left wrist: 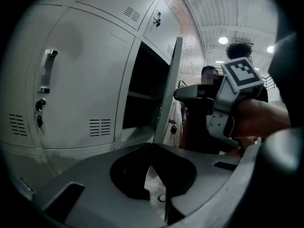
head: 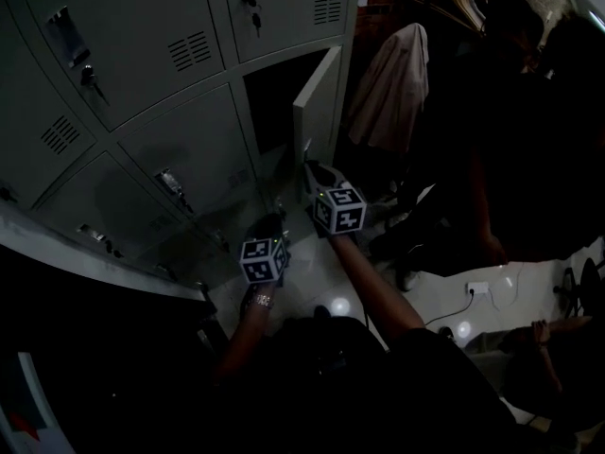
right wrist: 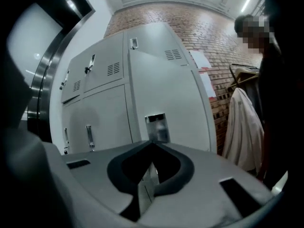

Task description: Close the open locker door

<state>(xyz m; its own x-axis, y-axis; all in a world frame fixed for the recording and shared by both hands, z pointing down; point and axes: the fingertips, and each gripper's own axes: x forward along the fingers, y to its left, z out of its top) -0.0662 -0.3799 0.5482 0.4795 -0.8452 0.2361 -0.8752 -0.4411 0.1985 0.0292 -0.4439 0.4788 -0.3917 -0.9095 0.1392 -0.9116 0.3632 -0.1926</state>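
The grey locker bank (head: 180,149) has one open compartment (head: 269,102), and its door (head: 317,102) swings out to the right. My right gripper (head: 314,170) is shut and empty, with its tips close against the door's lower outer face. In the right gripper view the door's face (right wrist: 171,94) with its handle plate (right wrist: 156,127) fills the middle, just past the shut right gripper (right wrist: 153,145). My left gripper (head: 269,223) is lower left, shut and empty. The left gripper view shows the shut left gripper (left wrist: 152,146), the door's edge (left wrist: 171,80) and the dark opening (left wrist: 142,89).
Closed lockers with keys (head: 90,78) surround the open one. A pale coat (head: 392,88) hangs on a rack right of the door. People in dark clothes (head: 529,140) stand at the right. A power strip (head: 477,288) and its cable lie on the white floor.
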